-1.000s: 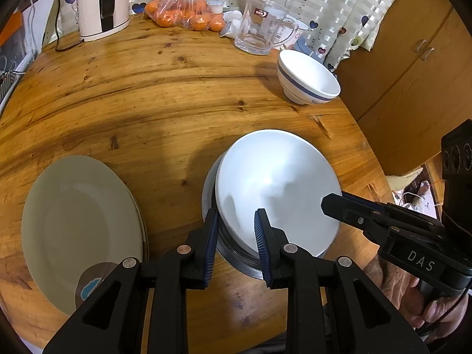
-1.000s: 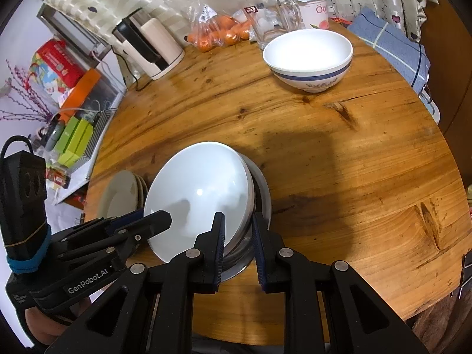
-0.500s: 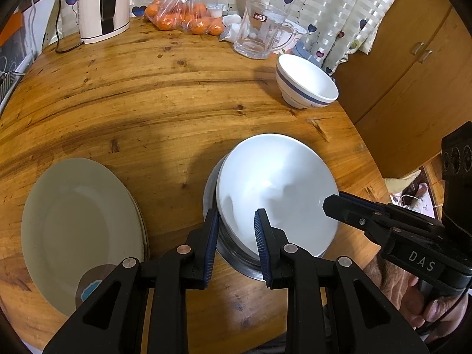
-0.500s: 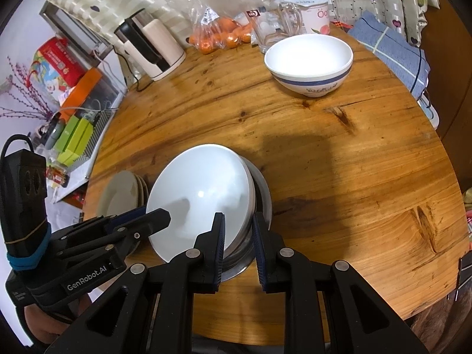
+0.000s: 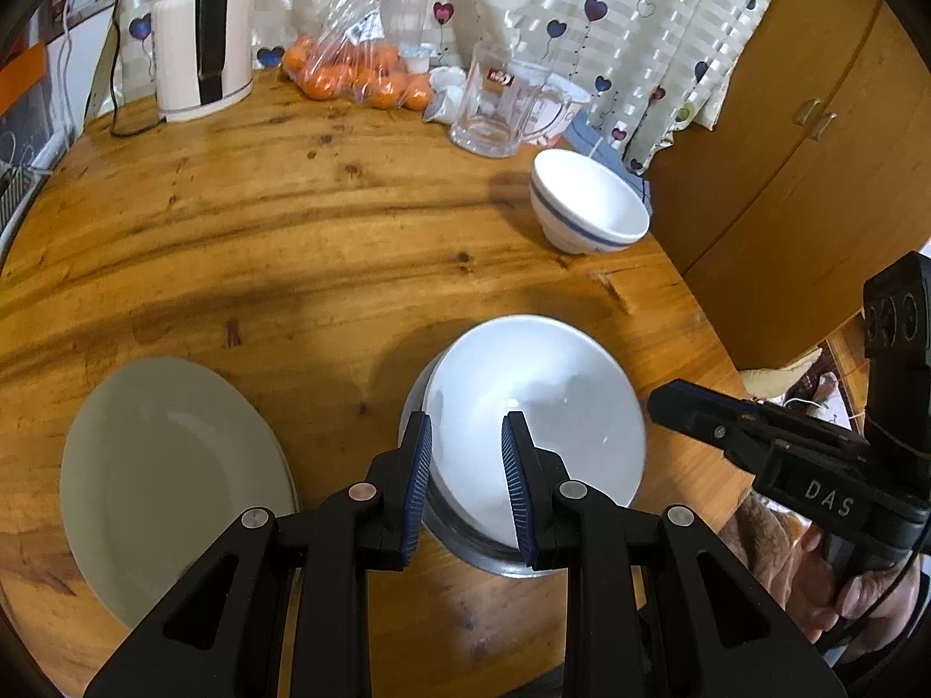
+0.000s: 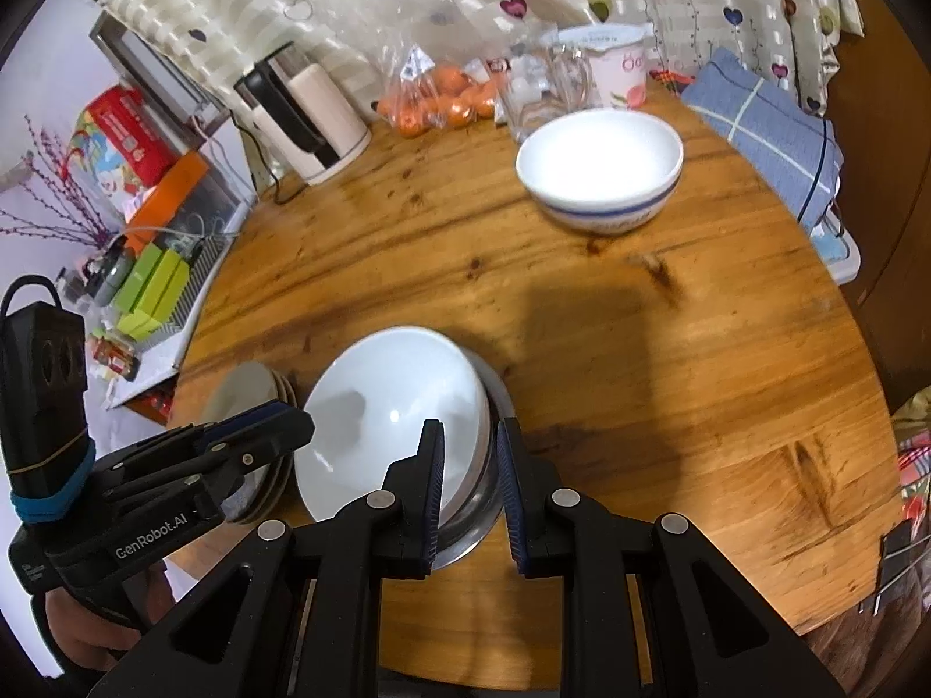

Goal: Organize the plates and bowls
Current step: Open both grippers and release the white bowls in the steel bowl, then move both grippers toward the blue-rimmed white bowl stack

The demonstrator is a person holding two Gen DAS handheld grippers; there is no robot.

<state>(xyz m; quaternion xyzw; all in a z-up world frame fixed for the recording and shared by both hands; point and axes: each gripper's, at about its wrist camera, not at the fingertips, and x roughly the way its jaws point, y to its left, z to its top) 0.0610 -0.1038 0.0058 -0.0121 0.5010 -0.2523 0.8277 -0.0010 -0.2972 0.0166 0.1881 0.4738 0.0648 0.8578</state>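
White bowls [image 5: 541, 384] sit nested in a metal bowl [image 5: 465, 541] near the table's front edge. My left gripper [image 5: 465, 477] is shut on the stack's near-left rim, one finger outside the metal bowl and one inside the top bowl. My right gripper [image 6: 468, 477] is shut on the opposite rim of the white bowls [image 6: 384, 395] the same way. Each gripper shows in the other's view: right gripper [image 5: 657, 395], left gripper [image 6: 297, 424]. A pile of pale plates [image 5: 163, 477] lies left of the stack. A blue-striped white bowl [image 6: 599, 168] stands alone at the far right.
Along the round wooden table's [image 5: 291, 244] far edge stand a kettle [image 5: 201, 46], a bag of oranges [image 5: 355, 70] and a glass mug [image 5: 500, 110]. A blue cloth [image 6: 762, 128] lies by the striped bowl. Wooden cabinets [image 5: 785, 174] rise to the right.
Both cameras have tipped up a little, so the far table and the striped bowl sit lower in view. The bowl stack stays between both pairs of jaws.
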